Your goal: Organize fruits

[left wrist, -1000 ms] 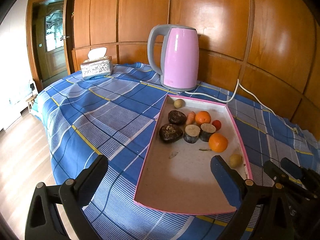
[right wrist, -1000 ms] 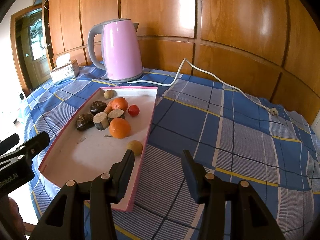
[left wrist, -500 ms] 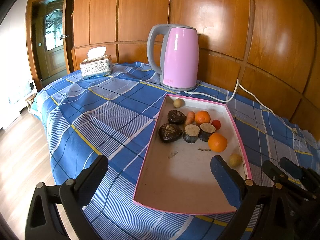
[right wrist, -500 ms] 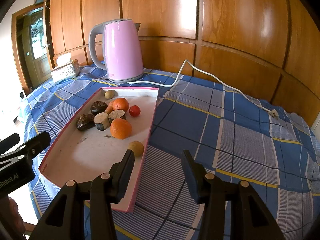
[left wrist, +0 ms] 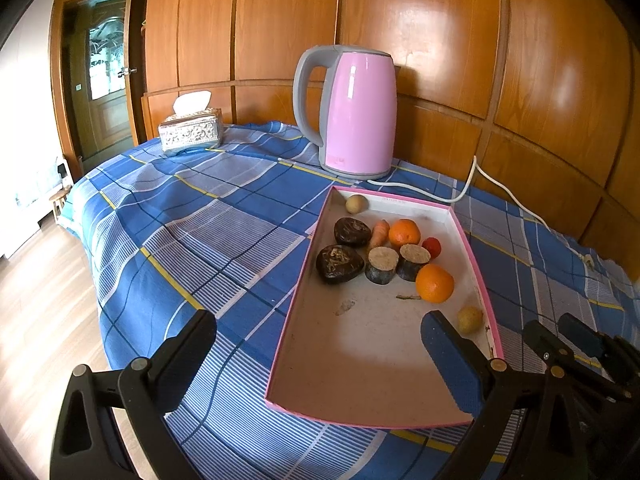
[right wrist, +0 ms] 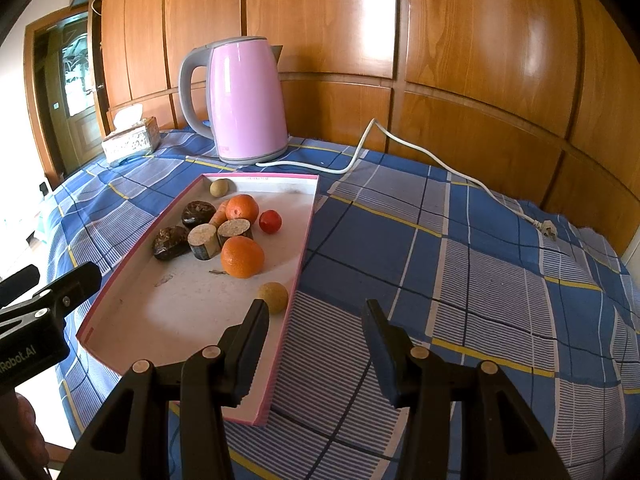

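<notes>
Both of your grippers hang empty above the near end of the pink-rimmed tray [right wrist: 308,216]. Your left gripper [left wrist: 316,344] has its fingers spread wide, touching nothing. Your right gripper [right wrist: 316,320] stands partly open over the tray's right rim, nothing between its pads. Two oranges [right wrist: 242,257], a small red fruit [right wrist: 270,221], a carrot [left wrist: 379,233] and dark lumps cluster mid-tray; one tan round fruit [right wrist: 273,297] lies just beyond your right gripper's left finger [right wrist: 250,344].
</notes>
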Tool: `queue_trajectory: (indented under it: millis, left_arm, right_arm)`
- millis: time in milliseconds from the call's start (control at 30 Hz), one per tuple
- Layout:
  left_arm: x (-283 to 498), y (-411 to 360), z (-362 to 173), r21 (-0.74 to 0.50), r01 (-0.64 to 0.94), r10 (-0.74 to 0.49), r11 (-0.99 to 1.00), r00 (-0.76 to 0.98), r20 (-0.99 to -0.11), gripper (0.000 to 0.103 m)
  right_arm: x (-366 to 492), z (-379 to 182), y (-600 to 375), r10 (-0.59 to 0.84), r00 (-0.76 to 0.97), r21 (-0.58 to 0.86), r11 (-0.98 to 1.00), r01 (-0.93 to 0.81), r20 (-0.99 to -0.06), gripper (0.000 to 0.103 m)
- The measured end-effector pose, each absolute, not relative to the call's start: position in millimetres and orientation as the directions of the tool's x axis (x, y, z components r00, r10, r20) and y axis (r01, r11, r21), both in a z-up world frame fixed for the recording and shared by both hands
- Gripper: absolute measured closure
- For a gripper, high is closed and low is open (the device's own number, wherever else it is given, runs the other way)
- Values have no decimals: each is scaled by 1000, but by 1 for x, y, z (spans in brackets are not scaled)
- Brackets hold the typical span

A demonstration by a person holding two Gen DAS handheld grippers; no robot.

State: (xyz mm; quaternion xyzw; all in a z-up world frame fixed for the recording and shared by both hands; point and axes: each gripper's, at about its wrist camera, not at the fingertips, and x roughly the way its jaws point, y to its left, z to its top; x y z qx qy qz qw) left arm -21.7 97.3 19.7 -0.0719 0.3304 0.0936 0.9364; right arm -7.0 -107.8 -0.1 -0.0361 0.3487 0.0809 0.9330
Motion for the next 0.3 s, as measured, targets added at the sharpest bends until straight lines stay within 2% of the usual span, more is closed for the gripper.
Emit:
queue_trajectory:
  millis: [300]
  left_arm:
    - [-23,95,19,-72,-196,109,978,775,-622,0]
  right_arm:
    - [-7,-3,-110,128,741,-6,985,-175,-659,54]
